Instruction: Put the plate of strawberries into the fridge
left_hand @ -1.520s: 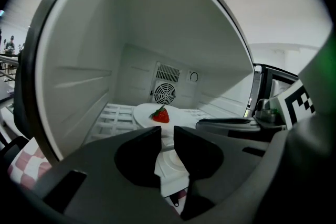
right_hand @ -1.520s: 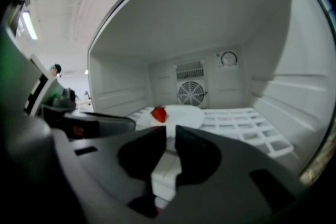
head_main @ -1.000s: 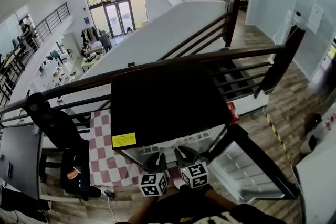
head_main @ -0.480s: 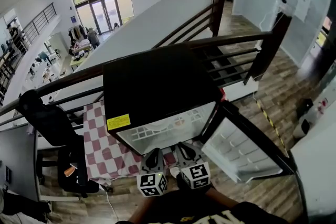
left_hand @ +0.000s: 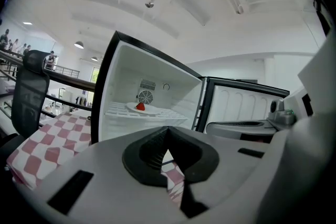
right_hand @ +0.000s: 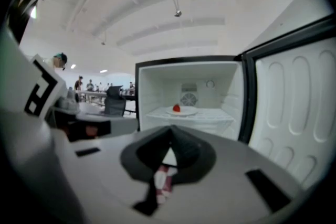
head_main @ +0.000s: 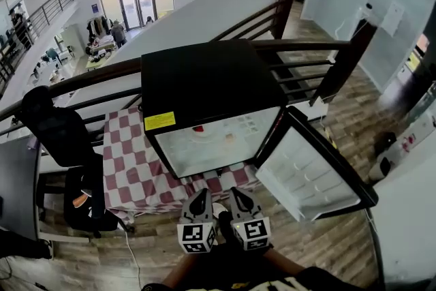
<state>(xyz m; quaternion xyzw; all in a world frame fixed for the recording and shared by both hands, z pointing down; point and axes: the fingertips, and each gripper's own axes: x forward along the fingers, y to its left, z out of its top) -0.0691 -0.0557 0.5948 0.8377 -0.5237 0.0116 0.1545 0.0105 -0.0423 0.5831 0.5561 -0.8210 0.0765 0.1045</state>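
Status: placement appears complete; closing remains.

1. Checkered cloth (head_main: 129, 167): it lies under the fridge (head_main: 204, 78) and spreads out to the fridge's left.
2. Left gripper (head_main: 198, 204): clenched and empty. Its jaws have just been closing and now meet with nothing between them. It sits in front of the fridge, outside the opening.
3. Plate (left_hand: 144, 109): it rests on the wire shelf (right_hand: 210, 115) inside the fridge, towards the back wall. One strawberry (left_hand: 140, 106) is visible on it. Neither gripper touches the plate.
4. Right gripper (head_main: 240, 200): clenched and empty. Its jaws have just been closing, with nothing between them. It sits just beside the left gripper, in front of the fridge.
5. Door (head_main: 306, 174): it stands wide open at the fridge's right side.

Assessment: the plate is already inside the fridge and released, so the main step reads as done. Judged remaining action: swing the door shut, if required.
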